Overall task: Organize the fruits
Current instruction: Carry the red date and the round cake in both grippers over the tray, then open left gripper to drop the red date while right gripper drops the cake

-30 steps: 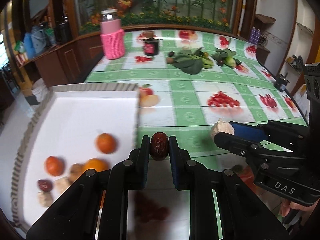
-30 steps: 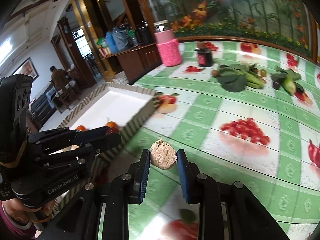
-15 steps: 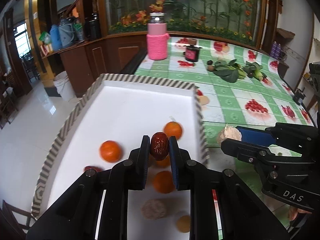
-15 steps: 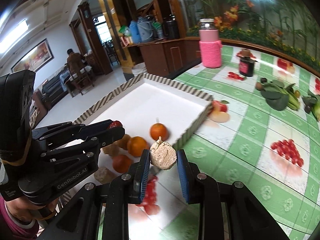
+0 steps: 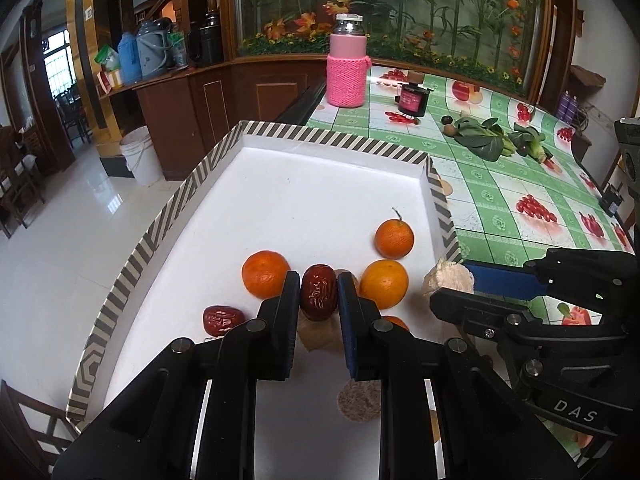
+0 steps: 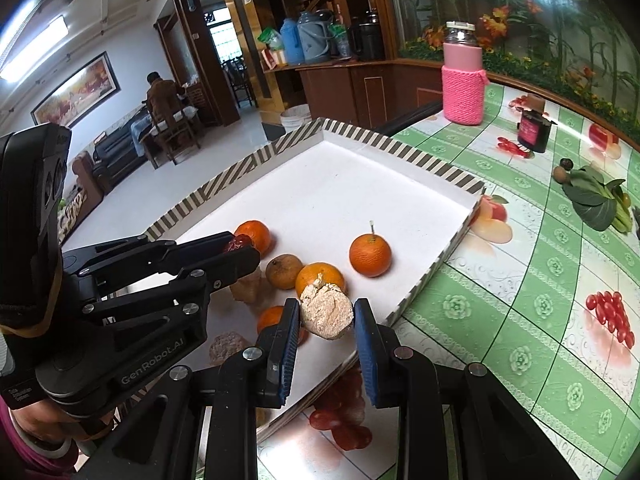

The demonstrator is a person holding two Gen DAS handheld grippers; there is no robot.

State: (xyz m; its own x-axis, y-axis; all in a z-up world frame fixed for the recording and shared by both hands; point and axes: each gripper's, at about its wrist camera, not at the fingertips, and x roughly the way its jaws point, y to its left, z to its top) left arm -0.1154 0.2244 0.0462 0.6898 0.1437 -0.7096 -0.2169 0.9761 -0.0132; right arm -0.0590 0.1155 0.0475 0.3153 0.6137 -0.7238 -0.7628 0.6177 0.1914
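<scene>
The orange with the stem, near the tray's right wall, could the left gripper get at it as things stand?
Probably not yet. The path looks free: the stemmed orange sits apart from the others with bare tray around it. But the left gripper has its jaws shut on a red date, so it must drop that first.

Left wrist view, close above the white tray, facing along it toward the pink jar, right wrist view, from the tray's table-side corner, angled leftward, both sharing tray, oranges, jar.
</scene>
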